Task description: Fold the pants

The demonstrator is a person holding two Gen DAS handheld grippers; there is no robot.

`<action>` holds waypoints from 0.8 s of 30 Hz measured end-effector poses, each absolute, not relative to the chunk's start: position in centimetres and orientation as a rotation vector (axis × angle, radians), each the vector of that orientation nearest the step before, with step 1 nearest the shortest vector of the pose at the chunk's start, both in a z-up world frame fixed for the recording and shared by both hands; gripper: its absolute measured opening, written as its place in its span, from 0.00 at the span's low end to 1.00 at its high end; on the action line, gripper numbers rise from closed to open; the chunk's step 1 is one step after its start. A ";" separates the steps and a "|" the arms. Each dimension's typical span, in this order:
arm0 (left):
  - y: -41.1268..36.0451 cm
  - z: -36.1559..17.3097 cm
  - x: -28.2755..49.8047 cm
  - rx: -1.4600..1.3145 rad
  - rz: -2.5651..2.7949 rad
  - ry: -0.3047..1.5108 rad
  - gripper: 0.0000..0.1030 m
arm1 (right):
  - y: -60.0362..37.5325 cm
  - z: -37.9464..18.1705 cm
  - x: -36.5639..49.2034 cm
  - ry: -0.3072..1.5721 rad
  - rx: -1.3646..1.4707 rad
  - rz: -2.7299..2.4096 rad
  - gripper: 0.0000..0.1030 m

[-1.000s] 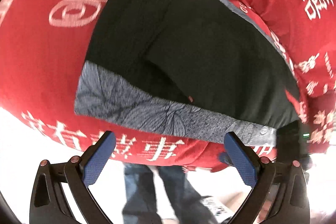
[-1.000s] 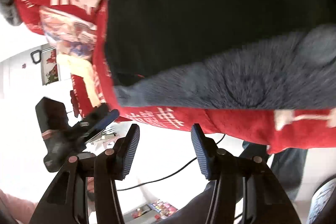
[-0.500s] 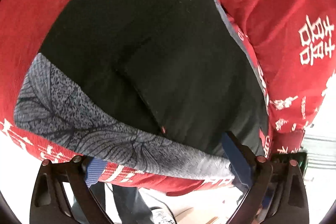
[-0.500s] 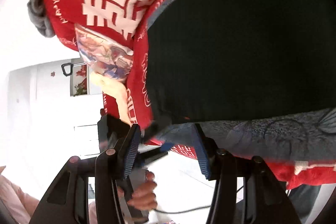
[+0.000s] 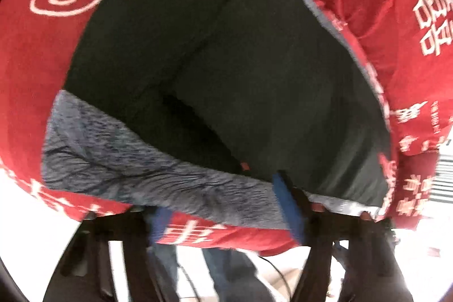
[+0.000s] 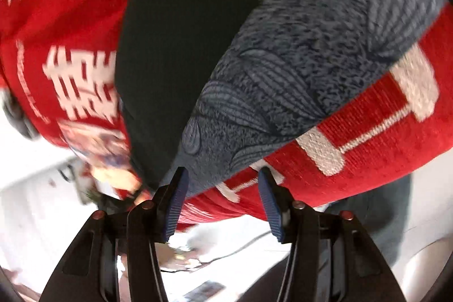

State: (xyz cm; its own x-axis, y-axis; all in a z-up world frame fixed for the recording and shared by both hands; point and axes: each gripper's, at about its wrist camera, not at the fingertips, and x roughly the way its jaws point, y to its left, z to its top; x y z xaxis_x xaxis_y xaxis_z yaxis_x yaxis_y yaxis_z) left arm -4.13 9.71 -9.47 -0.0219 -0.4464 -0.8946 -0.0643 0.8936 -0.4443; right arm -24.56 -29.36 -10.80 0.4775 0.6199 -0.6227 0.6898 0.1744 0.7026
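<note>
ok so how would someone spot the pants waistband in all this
Start from the red blanket with white characters that covers the surface. The dark pants lie flat on it, and along their near edge runs the waistband. It is the only mottled grey-blue strip with a leaf-like print, between plain dark cloth and red.

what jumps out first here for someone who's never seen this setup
The red blanket with big white characters fills both views. Dark pants lie spread on it, their grey leaf-patterned waistband along the near edge. The left gripper is closing its jaws over that waistband; the right gripper hovers open at the waistband's corner.
</note>
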 end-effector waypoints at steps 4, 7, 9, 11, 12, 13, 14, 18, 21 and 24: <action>12.2 -9.6 -4.0 -0.513 -0.246 1.616 0.21 | -30.5 -10.6 -24.3 1.105 1.621 -0.098 0.05; 11.9 -7.3 -3.3 -0.521 -0.229 1.594 0.21 | -31.9 -8.3 -22.1 1.091 1.583 -0.090 0.05; 11.4 -5.0 -2.2 -0.508 -0.240 1.549 0.21 | -32.9 -5.9 -19.7 1.100 1.509 -0.031 0.03; 10.3 -2.6 -0.3 -0.498 -0.249 1.493 0.21 | -34.3 -3.4 -16.7 1.079 1.439 0.033 0.03; 10.0 -1.9 0.6 -0.487 -0.249 1.472 0.21 | -35.7 -2.1 -15.0 1.074 1.381 0.063 0.03; 9.4 -1.1 2.2 -0.474 -0.257 1.440 0.21 | -36.5 -1.2 -13.2 1.081 1.334 0.084 0.03; 9.1 -0.8 3.0 -0.462 -0.260 1.422 0.21 | -37.3 -0.4 -11.7 1.098 1.291 0.103 0.03; 7.1 -2.1 5.3 -0.414 -0.251 1.436 0.21 | -38.1 -0.3 -9.7 1.221 1.248 0.159 0.08; 6.5 -4.0 3.5 -0.358 -0.213 1.493 0.21 | -35.2 -2.8 -11.1 1.396 1.201 0.167 0.41; 7.6 -4.6 0.7 -0.345 -0.180 1.544 0.25 | -32.7 -6.5 -14.8 1.489 1.290 0.184 0.49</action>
